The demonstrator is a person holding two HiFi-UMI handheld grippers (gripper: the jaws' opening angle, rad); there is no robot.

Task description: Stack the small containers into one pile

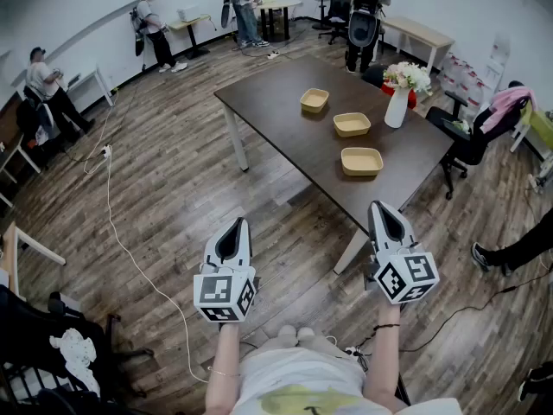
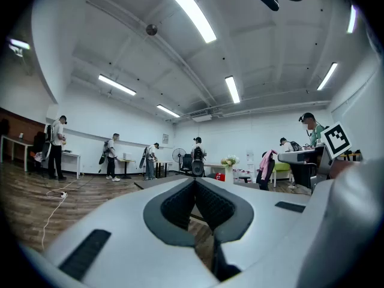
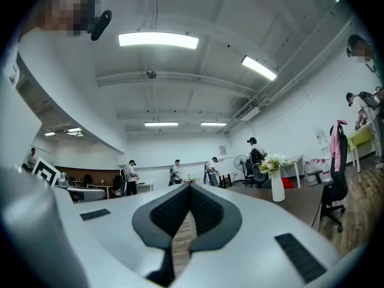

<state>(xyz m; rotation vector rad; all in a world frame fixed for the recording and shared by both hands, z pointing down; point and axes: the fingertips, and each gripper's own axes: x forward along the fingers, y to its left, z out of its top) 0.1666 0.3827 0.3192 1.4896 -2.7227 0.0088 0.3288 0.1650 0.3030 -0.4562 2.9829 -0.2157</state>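
Observation:
Three small tan square containers sit apart on the dark brown table [image 1: 285, 111]: the far one [image 1: 314, 100], the middle one [image 1: 352, 124] and the nearest one [image 1: 361, 161]. My left gripper [image 1: 233, 229] is held over the wooden floor, well short of the table, with its jaws shut and nothing between them. My right gripper [image 1: 386, 213] is level with the table's near corner, below the nearest container, also shut and empty. In both gripper views the fingertips meet: the left gripper [image 2: 195, 182], the right gripper [image 3: 190, 188].
A white vase of flowers [image 1: 400, 98] stands on the table's right edge next to the middle container. Office chairs [image 1: 471, 137] stand right of the table and behind it. A white cable [image 1: 121, 232] runs over the floor at left. Several people stand at the far desks.

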